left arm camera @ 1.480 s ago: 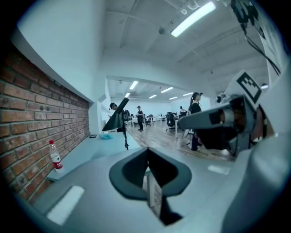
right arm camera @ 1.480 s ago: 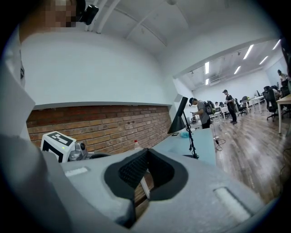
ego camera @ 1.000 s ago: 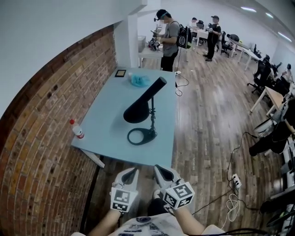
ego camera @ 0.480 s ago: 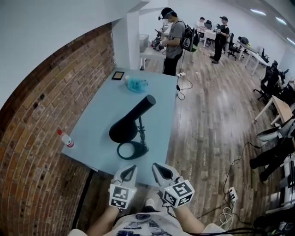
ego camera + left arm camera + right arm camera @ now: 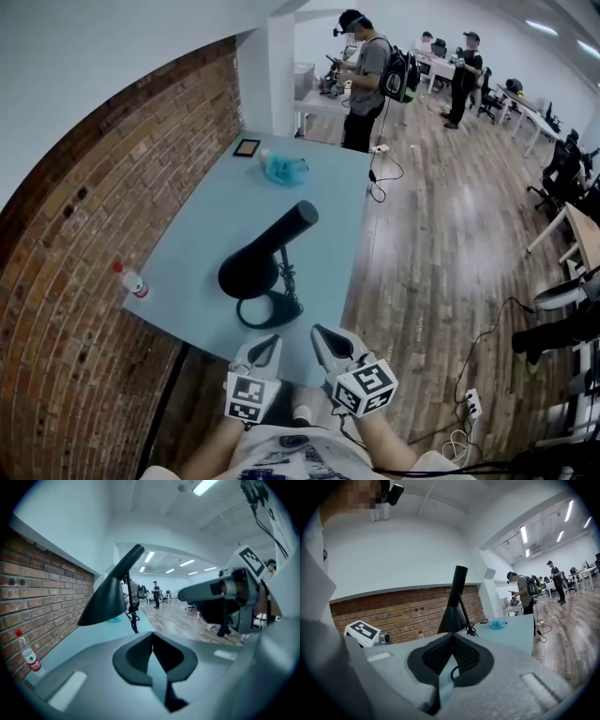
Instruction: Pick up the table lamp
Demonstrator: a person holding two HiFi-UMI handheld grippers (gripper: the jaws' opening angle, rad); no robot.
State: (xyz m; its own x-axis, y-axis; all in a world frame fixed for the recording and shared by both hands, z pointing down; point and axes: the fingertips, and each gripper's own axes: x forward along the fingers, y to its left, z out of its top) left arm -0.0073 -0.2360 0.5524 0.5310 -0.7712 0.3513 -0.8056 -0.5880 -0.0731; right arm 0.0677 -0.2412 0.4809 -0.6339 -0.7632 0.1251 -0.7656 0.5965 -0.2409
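The black lamp (image 5: 265,267) stands on its ring base near the front edge of the pale blue table (image 5: 202,225), with its shade tilted. The left gripper (image 5: 269,343) and right gripper (image 5: 321,332) hang side by side just short of that edge, each with its jaws pressed together on nothing. A bottle (image 5: 132,281) stands at the table's left corner, by the brick wall (image 5: 75,319).

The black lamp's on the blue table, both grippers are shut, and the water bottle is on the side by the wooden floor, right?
Not quite. The head view shows the water bottle at the edge of the table by the brick wall. The rest holds.
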